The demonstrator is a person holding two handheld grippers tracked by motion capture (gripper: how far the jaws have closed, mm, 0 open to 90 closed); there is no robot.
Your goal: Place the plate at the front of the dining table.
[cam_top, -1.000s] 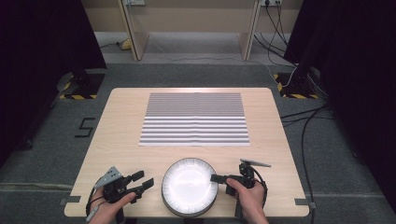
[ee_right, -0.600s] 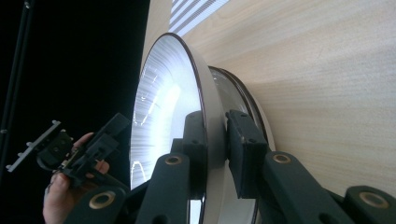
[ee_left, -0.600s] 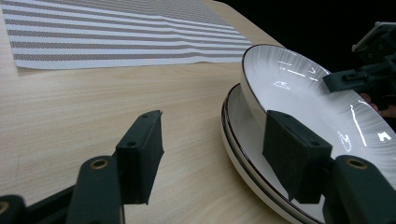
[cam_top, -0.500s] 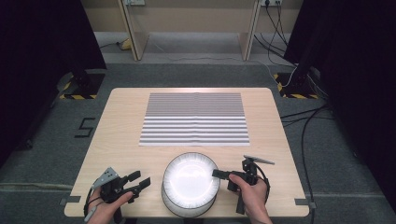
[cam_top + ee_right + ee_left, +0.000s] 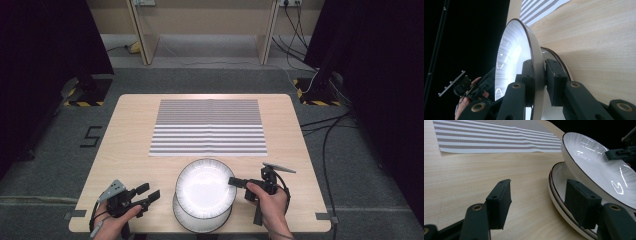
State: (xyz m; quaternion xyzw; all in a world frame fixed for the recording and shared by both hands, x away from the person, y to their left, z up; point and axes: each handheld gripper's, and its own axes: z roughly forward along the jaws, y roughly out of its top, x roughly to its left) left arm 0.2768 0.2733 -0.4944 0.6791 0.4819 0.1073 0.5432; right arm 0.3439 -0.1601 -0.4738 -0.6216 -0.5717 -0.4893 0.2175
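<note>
Right tool (image 5: 239,183), held in a hand at the near right of the light wooden counter (image 5: 125,145), is clamped on the rim of a white ribbed ceramic plate with a thin dark edge (image 5: 205,187). In the right gripper view its two black jaws pinch that rim between them, one on the plate's face and one on its underside (image 5: 539,77). Held this way, the plate sits tilted above a stack of matching white plates (image 5: 200,220) that lies at the near edge of the counter, its gripped side raised clear of them. The left gripper view shows at least two dark rims in the stack below (image 5: 555,195), so at least three plates are counted in all.

Left tool (image 5: 147,195), in the other hand at the near left corner, has its jaws spread apart with nothing between them; it sits just beside the stack, not touching it (image 5: 539,202).

Farther back, one grey and white striped cloth placemat (image 5: 209,127) lies flat across the middle of the counter, well apart from both tools.

Beyond the counter lies a grey carpeted floor (image 5: 210,80) with a black tape mark (image 5: 90,136) at the left. Two yellow and black striped base plates (image 5: 82,102) stand left and right, black cables (image 5: 330,130) trail on the right, black curtains (image 5: 45,45) close both sides, and pale wooden furniture legs (image 5: 142,35) stand at the back.
</note>
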